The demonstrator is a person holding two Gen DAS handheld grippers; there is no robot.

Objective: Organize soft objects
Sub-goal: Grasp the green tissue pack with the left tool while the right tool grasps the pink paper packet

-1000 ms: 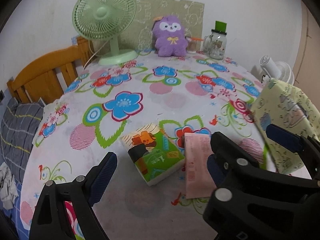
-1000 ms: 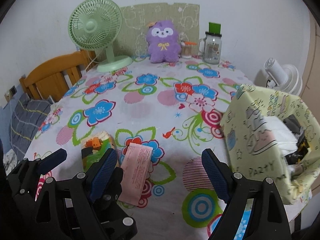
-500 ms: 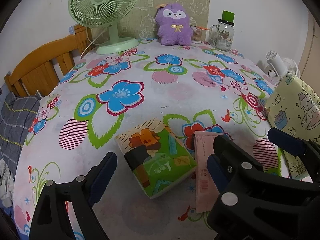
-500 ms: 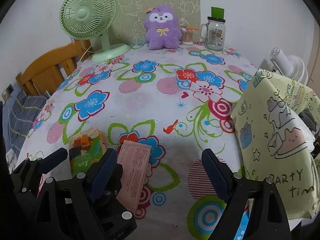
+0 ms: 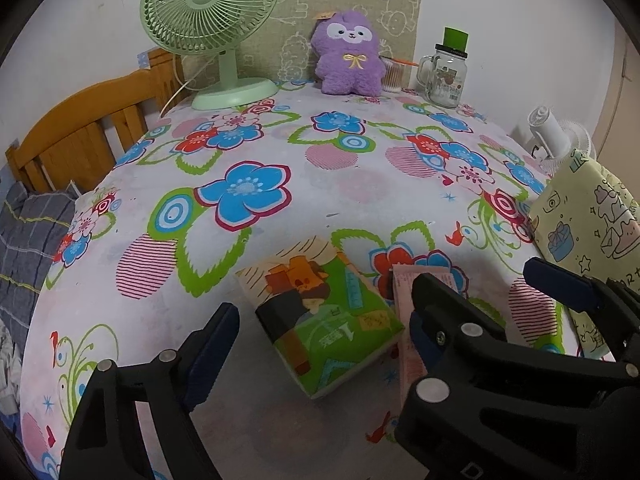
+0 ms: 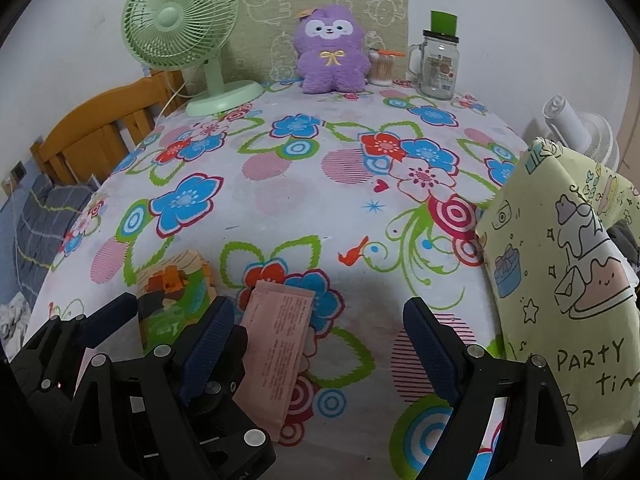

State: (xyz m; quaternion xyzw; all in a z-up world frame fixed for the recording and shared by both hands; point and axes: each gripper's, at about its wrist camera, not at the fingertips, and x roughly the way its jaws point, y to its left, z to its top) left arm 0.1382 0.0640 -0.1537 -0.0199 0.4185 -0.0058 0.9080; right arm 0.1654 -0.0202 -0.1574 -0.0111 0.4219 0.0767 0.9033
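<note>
Left wrist view: the left gripper (image 5: 320, 336) hangs with jaws spread over the green tissue pack (image 5: 320, 320) on the near desk (image 5: 320, 184); right gripper (image 6: 320, 340) likewise released; soft, light, squashy, so pinch its long sides.

Soft even indoor light, faint shadows, sharp focus, strong fisheye bending, dark vignetted corners

Your table (image 6: 320, 200), floral cloth: tissue pack (image 5: 320, 320) just beside pink packet (image 6: 276, 352) near you; fan (image 6: 188, 40), plush (image 6: 330, 56), jar (image 6: 438, 64) far edge.
</note>
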